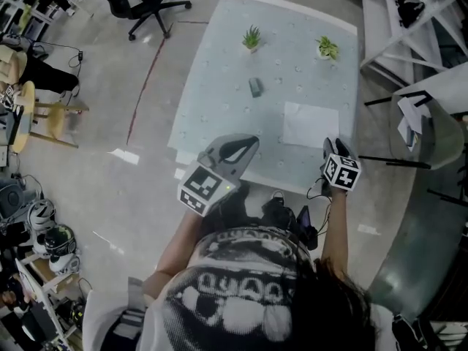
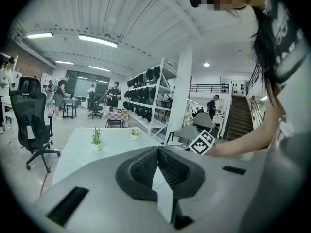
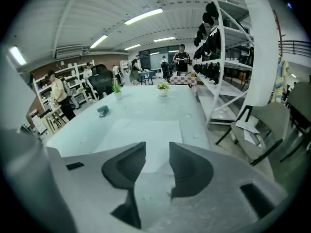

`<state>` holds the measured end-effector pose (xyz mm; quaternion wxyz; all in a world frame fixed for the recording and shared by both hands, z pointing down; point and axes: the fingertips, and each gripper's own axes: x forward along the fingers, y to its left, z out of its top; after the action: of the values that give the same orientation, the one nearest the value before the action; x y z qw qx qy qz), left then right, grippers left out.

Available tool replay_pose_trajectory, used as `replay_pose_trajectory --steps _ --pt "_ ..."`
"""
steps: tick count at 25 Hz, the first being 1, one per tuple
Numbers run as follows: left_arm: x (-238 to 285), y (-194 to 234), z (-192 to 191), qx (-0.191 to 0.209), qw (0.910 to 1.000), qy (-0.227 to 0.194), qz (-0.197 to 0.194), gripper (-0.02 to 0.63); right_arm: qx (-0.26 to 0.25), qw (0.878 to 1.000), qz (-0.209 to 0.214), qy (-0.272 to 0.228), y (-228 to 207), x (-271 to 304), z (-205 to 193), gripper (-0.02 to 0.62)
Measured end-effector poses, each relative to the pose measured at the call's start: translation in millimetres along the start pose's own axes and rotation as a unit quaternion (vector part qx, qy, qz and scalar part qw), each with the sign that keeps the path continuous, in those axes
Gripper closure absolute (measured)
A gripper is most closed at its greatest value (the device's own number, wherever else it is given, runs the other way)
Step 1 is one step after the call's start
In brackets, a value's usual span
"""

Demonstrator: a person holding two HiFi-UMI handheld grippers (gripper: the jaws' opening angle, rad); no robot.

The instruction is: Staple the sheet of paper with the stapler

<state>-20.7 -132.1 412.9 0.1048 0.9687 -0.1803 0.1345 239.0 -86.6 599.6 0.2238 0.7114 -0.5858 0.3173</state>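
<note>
A small dark stapler [image 1: 255,86] [image 3: 102,111] lies near the middle of the pale table [image 1: 219,86]. The white sheet of paper [image 1: 311,124] [image 3: 146,135] lies flat to its right, closer to the near edge. My left gripper [image 1: 251,142] [image 2: 158,149] hovers over the table's near edge, left of the paper. Its fingertips touch, with nothing between them. My right gripper [image 1: 329,148] [image 3: 156,152] is at the near right edge, just short of the paper. It is tilted down, and its jaws stand apart and empty; the paper shows through the gap.
Two small potted plants [image 1: 251,38] [image 1: 327,47] stand at the table's far side. A black office chair [image 1: 146,6] is beyond the far left corner. White shelving [image 1: 409,20] and a grey chair [image 1: 431,123] are close on the right. Wooden stools [image 1: 44,115] stand at the left.
</note>
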Motion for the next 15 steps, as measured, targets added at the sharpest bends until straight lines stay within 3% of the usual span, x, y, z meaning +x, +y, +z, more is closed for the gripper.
replay_pose_trajectory --steps 6,11,15 --pt "-5 22 -1 0.007 0.9998 0.006 -0.019 0.603 0.041 0.996 -0.055 0.063 -30 31 -31 0.428" --pt "-10 36 -6 0.009 0.9996 0.008 -0.024 0.603 0.053 0.994 -0.069 0.065 -23 31 -39 0.496" --pt "-12 47 -5 0.008 0.9997 0.003 -0.024 0.603 0.053 0.995 -0.058 0.059 -5 28 -42 0.56"
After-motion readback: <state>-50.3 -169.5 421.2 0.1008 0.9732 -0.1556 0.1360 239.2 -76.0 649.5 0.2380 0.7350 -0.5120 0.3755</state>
